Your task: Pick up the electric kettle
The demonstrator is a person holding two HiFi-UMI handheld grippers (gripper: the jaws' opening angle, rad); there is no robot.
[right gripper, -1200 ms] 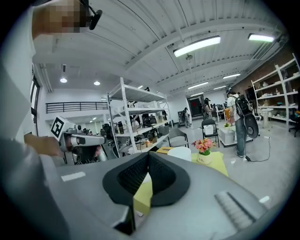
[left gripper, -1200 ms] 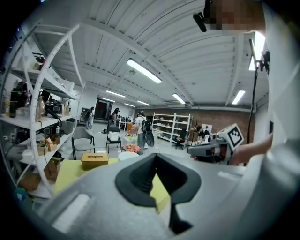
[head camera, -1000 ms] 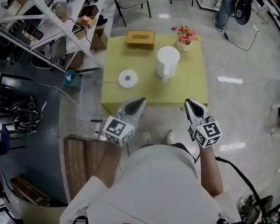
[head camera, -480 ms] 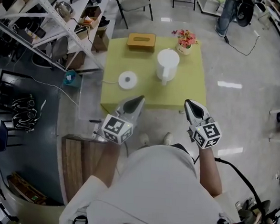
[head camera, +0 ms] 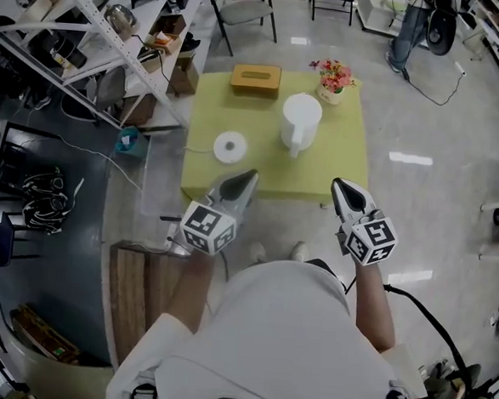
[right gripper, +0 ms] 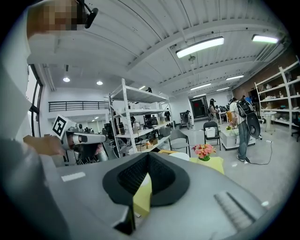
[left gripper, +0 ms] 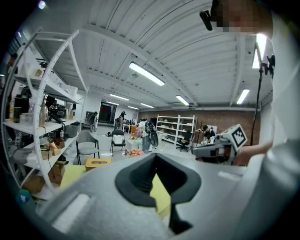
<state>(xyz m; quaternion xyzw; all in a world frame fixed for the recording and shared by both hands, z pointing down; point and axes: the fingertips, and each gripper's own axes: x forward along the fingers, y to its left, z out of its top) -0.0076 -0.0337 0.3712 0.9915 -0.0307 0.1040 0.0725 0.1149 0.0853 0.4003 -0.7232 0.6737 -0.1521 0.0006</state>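
At the bottom of the head view a person [head camera: 281,350] in a white top is standing and holding both tools out level, side by side. The left gripper [head camera: 247,178] is sitting at lower centre-left with its jaws pressed together and nothing between them. The right gripper [head camera: 338,184] is hanging at lower centre-right, its jaws likewise closed and empty. Both tips are pointing up the frame, hovering at the near edge of the yellow-green table [head camera: 341,162] without touching it.

On the table, a round white base disc [head camera: 230,146] is lying toward the left, its cord trailing off the left edge. The electric kettle [head camera: 300,119], white, is standing upright just right of centre, apart from the disc, with its handle facing the person. It is resting well clear of both grippers. Along the far edge, a wooden tissue box [head camera: 255,78] is sitting left of a flower pot [head camera: 333,79]. Beyond the table a folding chair [head camera: 243,5] is standing at the top, and metal shelving [head camera: 82,29] is filling the upper left.
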